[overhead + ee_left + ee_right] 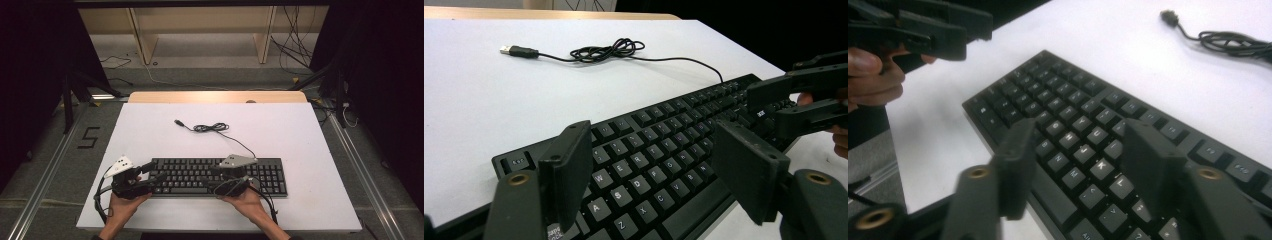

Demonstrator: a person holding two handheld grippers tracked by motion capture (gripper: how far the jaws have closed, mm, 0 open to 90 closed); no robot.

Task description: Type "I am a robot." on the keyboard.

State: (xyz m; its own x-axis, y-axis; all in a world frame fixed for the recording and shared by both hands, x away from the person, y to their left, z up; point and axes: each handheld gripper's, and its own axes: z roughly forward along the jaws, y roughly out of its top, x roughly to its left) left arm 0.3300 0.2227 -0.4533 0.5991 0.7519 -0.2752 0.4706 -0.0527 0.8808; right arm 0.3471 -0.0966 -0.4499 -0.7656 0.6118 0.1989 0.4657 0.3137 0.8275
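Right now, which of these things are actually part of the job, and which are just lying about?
In use:
black keyboard
left tongs, open over its keys
right tongs, open over its keys

Lying about:
coiled cable and USB plug
number 5 on floor

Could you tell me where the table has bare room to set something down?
The widest free patch on the white table lies left of the USB plug, behind the keyboard. Another runs right of the coiled cable to the table's right edge. The near edge is crowded: the open left claw and right claw hover over the keys.
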